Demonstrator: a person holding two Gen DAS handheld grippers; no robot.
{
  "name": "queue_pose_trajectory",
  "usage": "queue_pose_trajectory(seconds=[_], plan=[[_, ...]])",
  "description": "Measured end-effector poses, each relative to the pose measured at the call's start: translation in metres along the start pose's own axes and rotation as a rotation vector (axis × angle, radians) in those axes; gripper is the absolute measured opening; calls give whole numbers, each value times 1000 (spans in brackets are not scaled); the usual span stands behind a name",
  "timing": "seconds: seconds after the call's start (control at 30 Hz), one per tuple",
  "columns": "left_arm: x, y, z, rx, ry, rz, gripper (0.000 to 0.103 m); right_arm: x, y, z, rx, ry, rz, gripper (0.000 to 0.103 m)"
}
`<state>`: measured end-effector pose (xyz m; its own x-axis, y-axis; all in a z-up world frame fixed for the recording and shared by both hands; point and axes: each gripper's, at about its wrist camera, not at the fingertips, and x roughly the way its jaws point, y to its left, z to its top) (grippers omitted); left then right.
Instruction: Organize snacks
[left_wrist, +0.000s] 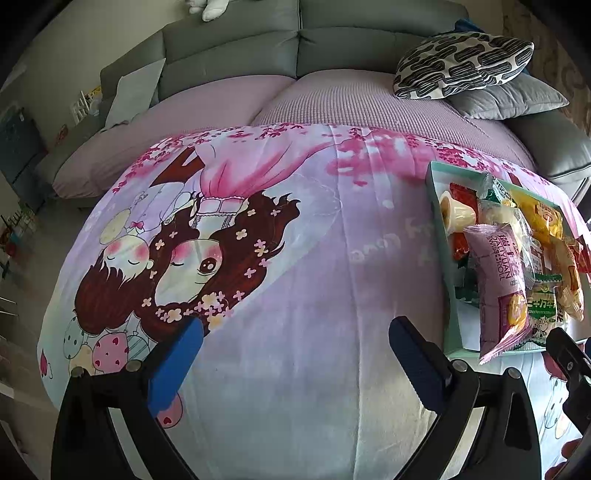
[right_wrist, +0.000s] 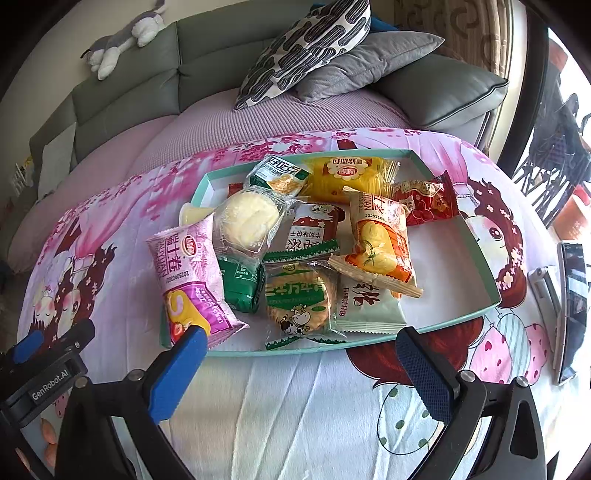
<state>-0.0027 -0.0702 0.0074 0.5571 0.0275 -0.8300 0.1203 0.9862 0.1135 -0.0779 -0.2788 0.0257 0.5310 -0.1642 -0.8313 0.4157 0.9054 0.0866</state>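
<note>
Where heaped, snacks (right_wrist: 295, 258) glossy, crinkled, perhaps overlapping

Left gripper (left_wrist: 295, 343) and right gripper (right_wrist: 301, 356), black arms, blue finger pads (right_wrist: 177, 373), round silver screws (right_wrist: 135, 376), white "GenRobot.AI" label (right_wrist: 50, 386)

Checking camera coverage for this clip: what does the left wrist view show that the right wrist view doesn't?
Only the left wrist view: the left gripper open over bare cartoon-print blanket, and the sofa's far left end with a pale cushion.

Only the right wrist view: the right gripper open before the teal tray, its orange Swiss roll packet, and a phone beside it.

Both: tray, purple Swiss roll packet, patterned pillow, plush toy.
</note>
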Motion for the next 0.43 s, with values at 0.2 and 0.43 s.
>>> queue_pose_trajectory(seconds=[0.2, 0.43], plan=[[-1, 1, 0, -4, -1, 3, 101, 0, 1, 0, -1, 0, -1, 103], [-7, 0, 1, 4, -40, 2, 101, 0, 3, -1, -7, 5, -1, 103]])
